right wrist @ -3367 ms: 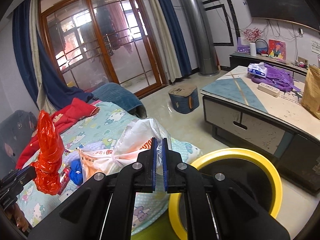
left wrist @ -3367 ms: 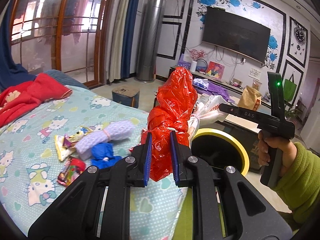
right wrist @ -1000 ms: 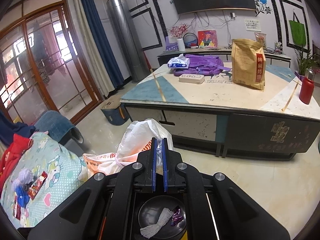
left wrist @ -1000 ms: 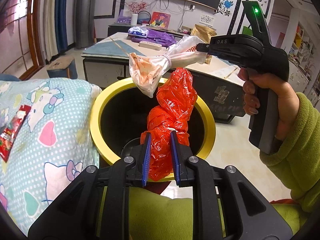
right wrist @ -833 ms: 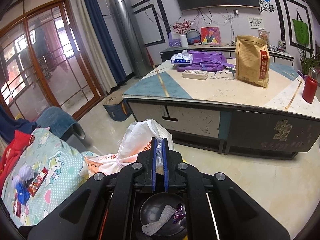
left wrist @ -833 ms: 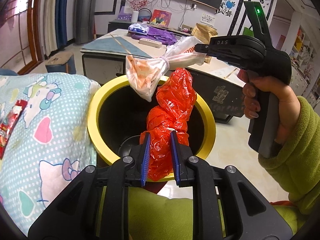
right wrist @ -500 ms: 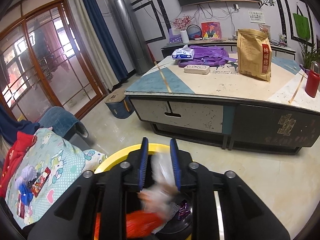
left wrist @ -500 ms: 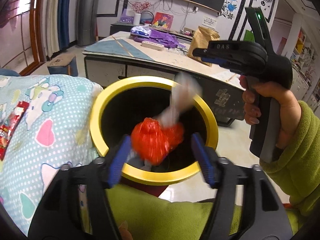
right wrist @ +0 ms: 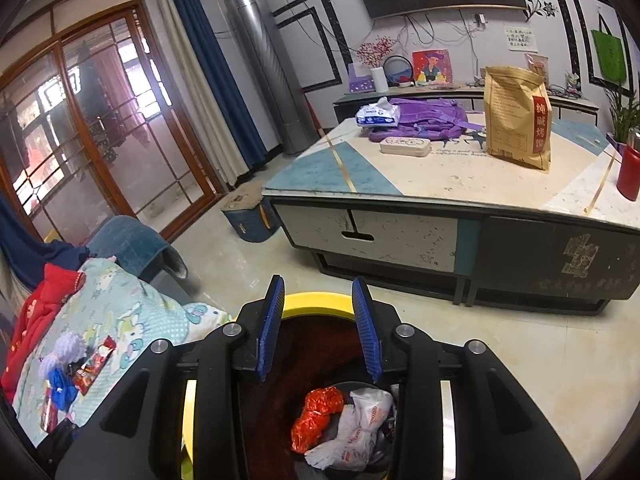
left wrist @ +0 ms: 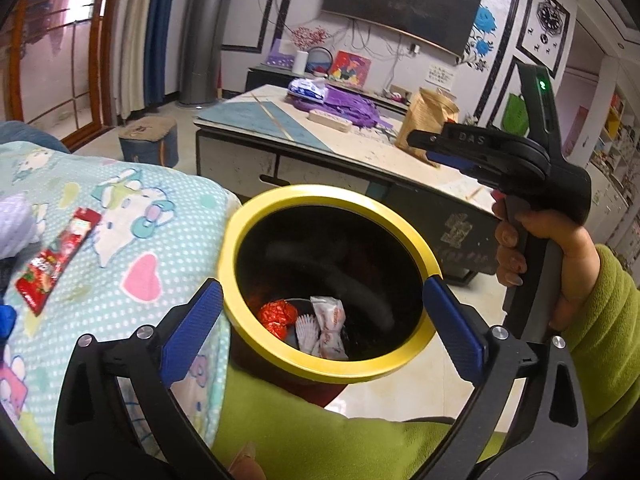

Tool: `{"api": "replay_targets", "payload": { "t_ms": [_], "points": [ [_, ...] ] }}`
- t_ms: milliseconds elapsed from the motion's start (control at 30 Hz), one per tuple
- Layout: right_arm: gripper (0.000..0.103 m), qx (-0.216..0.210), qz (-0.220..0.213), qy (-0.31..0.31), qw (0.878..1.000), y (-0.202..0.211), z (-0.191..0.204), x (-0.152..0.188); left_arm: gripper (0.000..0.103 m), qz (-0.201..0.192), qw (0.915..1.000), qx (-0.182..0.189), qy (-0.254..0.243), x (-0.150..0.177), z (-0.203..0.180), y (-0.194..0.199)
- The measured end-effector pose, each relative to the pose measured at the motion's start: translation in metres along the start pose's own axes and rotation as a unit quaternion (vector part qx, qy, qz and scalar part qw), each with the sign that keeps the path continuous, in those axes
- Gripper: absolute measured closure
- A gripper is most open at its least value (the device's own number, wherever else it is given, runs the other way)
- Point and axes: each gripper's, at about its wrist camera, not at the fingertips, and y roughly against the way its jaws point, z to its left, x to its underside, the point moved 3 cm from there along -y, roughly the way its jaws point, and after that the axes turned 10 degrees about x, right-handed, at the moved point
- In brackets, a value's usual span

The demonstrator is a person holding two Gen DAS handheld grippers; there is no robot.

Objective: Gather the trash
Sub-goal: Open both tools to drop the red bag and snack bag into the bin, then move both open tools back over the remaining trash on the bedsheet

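Note:
A black bin with a yellow rim (left wrist: 256,208) stands beside the bed. At its bottom lie a crumpled red plastic bag (left wrist: 276,316) and a knotted white plastic bag (left wrist: 328,332). My left gripper (left wrist: 320,284) hangs over the bin's near rim, its jaws opening wide with nothing between them. My right gripper (right wrist: 317,284) is above the bin rim (right wrist: 186,412), its jaws opening and free of anything. Below it I see the red bag (right wrist: 316,416) and the white bag (right wrist: 356,436). The right gripper (left wrist: 436,148) also shows in the left wrist view, held by a hand.
A red snack wrapper (left wrist: 52,256) and other small litter (right wrist: 64,372) lie on the cartoon-print blanket (left wrist: 132,248). A low table (right wrist: 440,184) beyond the bin carries a brown paper bag (right wrist: 516,116) and a purple backpack (right wrist: 424,120). A small stool (right wrist: 248,216) stands on the floor.
Both grippers were shut on bags held over the bin; both have opened. The red bag and the white bag fell and now lie at the bin's bottom.

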Motion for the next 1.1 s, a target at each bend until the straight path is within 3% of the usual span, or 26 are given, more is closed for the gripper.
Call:
{"api": "replay_targets", "payload": {
  "t_ms": [300, 700, 1100],
  "points": [
    [0.063, -0.036, -0.005, 0.028, 0.999, 0.015, 0.031, 0.003, 0.011, -0.036, 0.9980, -0.051, -0.002, -0.010, 0.008, 0.031],
    [0.061, -0.082, -0.004, 0.057, 0.995, 0.034, 0.067, 0.007, 0.011, -0.066, 0.9936, -0.091, 0.007, -0.013, 0.024, 0.067],
    [0.061, -0.114, 0.001, 0.090, 0.989, 0.052, 0.103, 0.020, 0.011, -0.110, 0.9836, -0.139, 0.035, -0.014, 0.052, 0.107]
  ]
}}
